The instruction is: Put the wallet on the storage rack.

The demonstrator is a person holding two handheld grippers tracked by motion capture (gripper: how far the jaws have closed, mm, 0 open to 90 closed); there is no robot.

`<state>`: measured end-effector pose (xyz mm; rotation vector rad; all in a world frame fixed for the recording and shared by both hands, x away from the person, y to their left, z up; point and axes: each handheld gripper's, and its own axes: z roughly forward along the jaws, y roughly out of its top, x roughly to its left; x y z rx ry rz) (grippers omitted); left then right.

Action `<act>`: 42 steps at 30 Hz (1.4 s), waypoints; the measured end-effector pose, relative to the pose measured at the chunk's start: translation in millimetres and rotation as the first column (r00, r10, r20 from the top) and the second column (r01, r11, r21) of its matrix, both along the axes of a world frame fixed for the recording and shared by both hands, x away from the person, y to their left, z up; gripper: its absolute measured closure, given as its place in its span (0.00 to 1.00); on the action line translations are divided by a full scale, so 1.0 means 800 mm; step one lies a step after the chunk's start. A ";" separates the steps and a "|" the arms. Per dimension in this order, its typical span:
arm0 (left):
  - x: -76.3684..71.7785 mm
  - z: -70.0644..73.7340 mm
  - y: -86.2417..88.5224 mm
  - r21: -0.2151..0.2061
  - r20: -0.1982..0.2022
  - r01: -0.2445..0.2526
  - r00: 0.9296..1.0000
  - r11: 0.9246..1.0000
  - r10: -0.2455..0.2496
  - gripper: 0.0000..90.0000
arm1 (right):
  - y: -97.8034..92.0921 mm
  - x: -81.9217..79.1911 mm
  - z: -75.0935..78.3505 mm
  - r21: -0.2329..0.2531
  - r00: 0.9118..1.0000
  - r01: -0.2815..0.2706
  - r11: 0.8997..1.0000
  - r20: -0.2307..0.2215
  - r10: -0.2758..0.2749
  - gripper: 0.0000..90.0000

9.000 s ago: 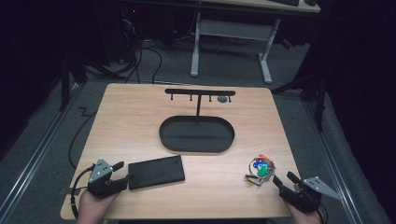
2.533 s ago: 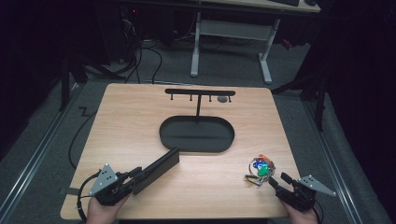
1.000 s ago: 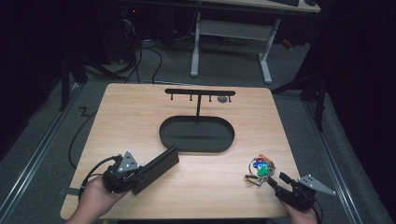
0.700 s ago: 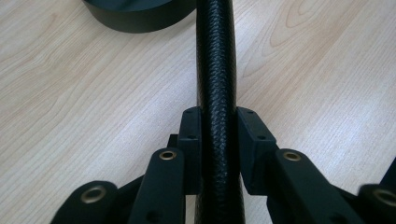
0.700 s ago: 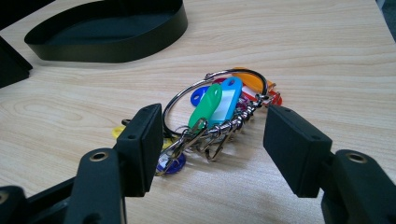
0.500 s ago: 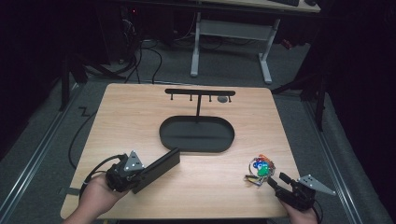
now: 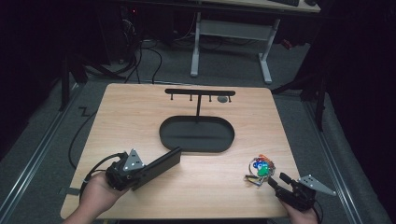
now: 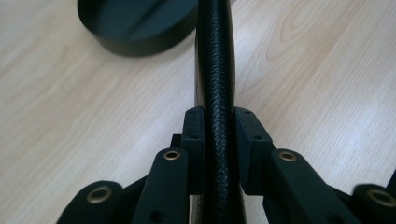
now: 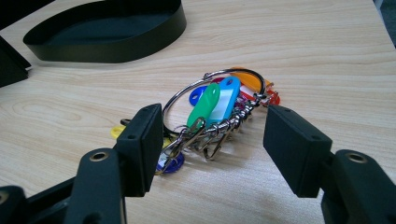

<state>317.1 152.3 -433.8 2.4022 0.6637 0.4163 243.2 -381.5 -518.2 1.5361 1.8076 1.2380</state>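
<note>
left tongs (image 7: 140, 171): clamped on flat black leather wallet (image 7: 158, 166), raised edge-on, near-left of black oval tray (image 7: 196, 134) | right tongs (image 7: 276, 181): apart, just near colourful key-tag bunch (image 7: 259, 169) on wooden surface (image 7: 140, 121)

Both my hands low at the near edge of the bench, one gripper clamped, one gaping.

My left hand (image 7: 95, 195) comes in from the bottom left, forearm angled up and to the right, and carries the left gripper (image 7: 135, 171) raised a little off the bench, its grey plate turned upward. In the left gripper view its two fingers (image 8: 194, 140) stand nearly parallel, pressed in from both sides on the black case (image 8: 214, 70) that runs straight out between them. My right hand (image 7: 301, 214) sits at the bottom right corner with the right gripper (image 7: 275, 181) pointing up and left, low over the bench. Its fingers (image 9: 142, 144) are spread wide apart, gripping nothing.
</note>
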 end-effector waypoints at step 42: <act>0.089 0.039 -0.142 0.223 0.423 0.243 0.849 0.944 -0.318 0.85 | -0.005 -0.001 0.000 0.010 1.000 0.006 1.000 -0.003 -0.006 0.43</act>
